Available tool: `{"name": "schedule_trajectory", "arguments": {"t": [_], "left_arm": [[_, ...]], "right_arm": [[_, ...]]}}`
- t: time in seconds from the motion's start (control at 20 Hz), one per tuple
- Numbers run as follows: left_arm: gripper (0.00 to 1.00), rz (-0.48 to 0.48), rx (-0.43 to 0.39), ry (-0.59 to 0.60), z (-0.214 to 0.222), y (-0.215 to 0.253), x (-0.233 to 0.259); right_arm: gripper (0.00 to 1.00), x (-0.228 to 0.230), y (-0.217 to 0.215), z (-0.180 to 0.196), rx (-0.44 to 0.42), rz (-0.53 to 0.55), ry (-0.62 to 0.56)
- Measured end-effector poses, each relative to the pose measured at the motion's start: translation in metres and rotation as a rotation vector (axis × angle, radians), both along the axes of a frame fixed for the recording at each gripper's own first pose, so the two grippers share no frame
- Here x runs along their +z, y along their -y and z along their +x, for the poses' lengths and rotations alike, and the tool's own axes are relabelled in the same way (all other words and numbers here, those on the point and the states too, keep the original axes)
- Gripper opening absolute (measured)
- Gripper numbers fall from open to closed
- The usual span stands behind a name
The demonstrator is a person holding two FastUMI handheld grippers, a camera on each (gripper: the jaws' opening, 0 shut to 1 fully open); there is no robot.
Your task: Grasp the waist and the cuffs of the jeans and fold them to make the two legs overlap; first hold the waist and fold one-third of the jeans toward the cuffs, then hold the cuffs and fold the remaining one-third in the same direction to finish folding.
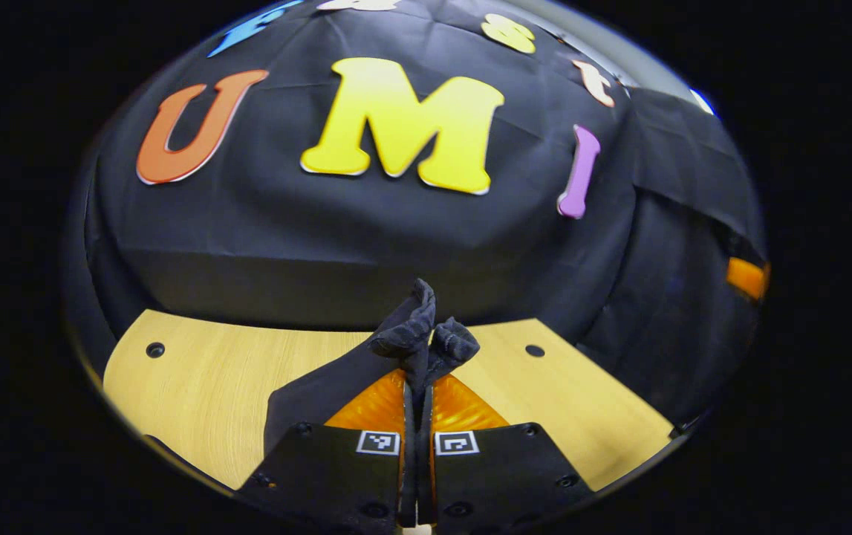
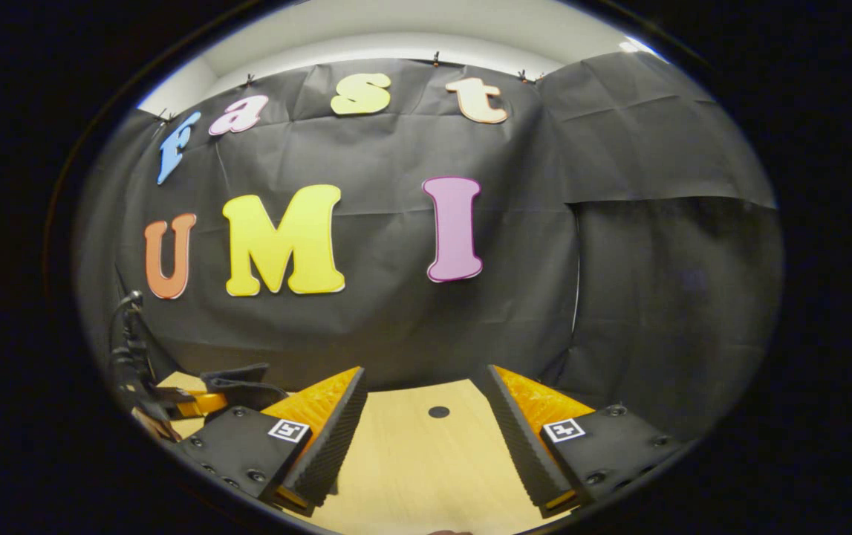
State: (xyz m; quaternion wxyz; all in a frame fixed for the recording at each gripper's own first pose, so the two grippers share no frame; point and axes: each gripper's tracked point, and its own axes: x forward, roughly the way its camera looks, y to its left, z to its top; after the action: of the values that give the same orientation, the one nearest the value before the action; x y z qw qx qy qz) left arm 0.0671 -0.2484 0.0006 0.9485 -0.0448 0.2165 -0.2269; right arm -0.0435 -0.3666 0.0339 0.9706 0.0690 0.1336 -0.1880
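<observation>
Dark denim jeans (image 1: 426, 334) pinched tight in my left gripper (image 1: 418, 386), bunched above pale wooden table (image 1: 195, 386). My right gripper (image 2: 426, 416) fingers wide apart, holding nothing.

The jeans (image 1: 414, 331), low in the frame's centre, looked like dark, matt, coarse cloth. The table (image 1: 195, 379) below was pale, smooth wood grain. The booth wall (image 2: 396, 297) was creased matt cloth.

jeans (image 1: 426, 334): 1 | counter (image 1: 203, 386): 1 | counter holes (image 1: 154, 349): 2 in left gripper view, 1 in right gripper view
</observation>
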Motion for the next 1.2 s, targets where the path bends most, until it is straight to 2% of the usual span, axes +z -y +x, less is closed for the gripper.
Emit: {"name": "schedule_trajectory", "arguments": {"t": [0.15,0.6,0.8,0.9,0.95,1.0,1.1,1.2], "left_arm": [[0.04,0.103,-0.052,-0.01,-0.007,0.022,-0.037],[0.04,0.339,-0.149,-0.088,-0.033,0.047,-0.14],[0.05,0.366,-0.169,-0.088,-0.033,0.048,-0.154],[0.12,0.366,-0.187,-0.101,-0.035,0.051,-0.157],[0.22,0.37,-0.199,-0.091,-0.034,0.052,-0.152],[0.39,0.397,-0.184,-0.061,-0.032,0.047,-0.147],[1.0,0.378,-0.193,-0.069,-0.034,0.047,-0.143],[0.99,0.352,-0.181,-0.048,-0.036,0.042,-0.128]], "right_arm": [[0.98,-0.004,0.009,-0.007,-0.009,0.004,-0.013],[0.98,-0.014,0.024,-0.01,-0.003,0.016,-0.025],[0.98,-0.016,0.023,-0.007,0.014,0.021,-0.03],[0.98,-0.019,0.02,-0.003,0.024,0.026,-0.031],[0.98,-0.021,0.018,-0.001,0.03,0.037,-0.033],[0.98,-0.023,0.015,0.002,0.036,0.049,-0.032],[0.98,-0.03,0.003,0.007,0.055,0.057,-0.031],[0.98,-0.039,-0.011,0.011,0.084,0.058,-0.046]]}}
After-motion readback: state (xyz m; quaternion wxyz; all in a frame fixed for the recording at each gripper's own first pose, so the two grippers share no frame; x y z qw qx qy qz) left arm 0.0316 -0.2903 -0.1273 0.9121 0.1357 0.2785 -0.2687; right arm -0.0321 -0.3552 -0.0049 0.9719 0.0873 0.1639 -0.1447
